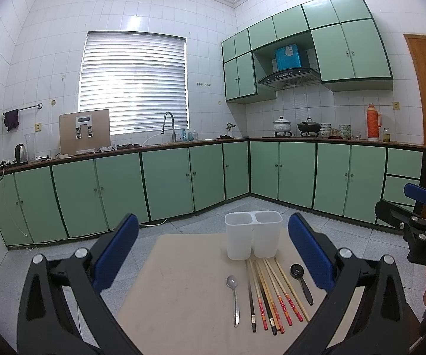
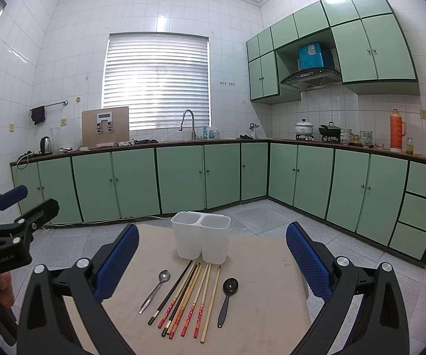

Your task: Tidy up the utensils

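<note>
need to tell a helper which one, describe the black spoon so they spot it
On the beige table, utensils lie in a row before the white holder. The black spoon lies at the row's right end, beside the chopsticks; the metal spoon lies at the left.

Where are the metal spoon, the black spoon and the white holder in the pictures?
metal spoon (image 2: 164, 275), right wrist view, on its bowl.
black spoon (image 2: 230, 285), right wrist view, on its bowl.
white holder (image 1: 239, 242), left wrist view, on the front wall of its left compartment.
</note>
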The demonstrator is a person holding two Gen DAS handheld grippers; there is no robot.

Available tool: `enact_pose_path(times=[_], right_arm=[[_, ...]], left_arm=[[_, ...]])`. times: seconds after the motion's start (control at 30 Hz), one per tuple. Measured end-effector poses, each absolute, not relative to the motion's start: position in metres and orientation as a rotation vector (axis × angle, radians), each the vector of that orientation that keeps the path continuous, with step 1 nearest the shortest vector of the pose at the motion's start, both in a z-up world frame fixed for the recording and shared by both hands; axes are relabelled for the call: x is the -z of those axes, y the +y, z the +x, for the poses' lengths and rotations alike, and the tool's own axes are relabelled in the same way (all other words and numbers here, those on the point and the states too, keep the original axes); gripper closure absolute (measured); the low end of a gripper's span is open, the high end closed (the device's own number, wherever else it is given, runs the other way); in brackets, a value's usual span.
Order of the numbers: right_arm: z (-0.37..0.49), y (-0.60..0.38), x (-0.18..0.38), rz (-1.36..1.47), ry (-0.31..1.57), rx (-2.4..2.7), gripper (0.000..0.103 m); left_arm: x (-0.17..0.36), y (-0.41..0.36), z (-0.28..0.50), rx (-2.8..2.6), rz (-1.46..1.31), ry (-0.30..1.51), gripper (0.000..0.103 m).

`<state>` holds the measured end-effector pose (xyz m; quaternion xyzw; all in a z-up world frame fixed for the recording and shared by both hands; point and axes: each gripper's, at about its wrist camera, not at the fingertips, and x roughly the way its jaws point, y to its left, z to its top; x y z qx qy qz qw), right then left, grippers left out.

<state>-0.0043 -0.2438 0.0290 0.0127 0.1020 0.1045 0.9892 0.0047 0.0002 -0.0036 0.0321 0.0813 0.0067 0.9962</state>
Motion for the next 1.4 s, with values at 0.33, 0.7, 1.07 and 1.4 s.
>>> enact_pose_path(times=[0.33,0.7,1.07,1.4], right_arm=[[-0.004,-0.243,-0.030,0.026,0.205,-0.210,0.006],[0.000,-0.243,-0.028,0.027,0.213,-0.210,0.006],[0.021,-0.242,-0.008,0.026,0.277,-0.202,0.006],[0.106,-0.244,0.059,-0.012,0.576,-0.153,0.015]], left_arm=[[0.003,0.000,0.004,-0.014,0.065,0.164,0.005],[0.005,0.002,0.007,-0.017,0.064,0.171,0.005],[0.018,0.014,0.027,-0.021,0.058,0.235,0.005],[0.098,0.054,0.128,-0.092,0.071,0.604,0.005]])
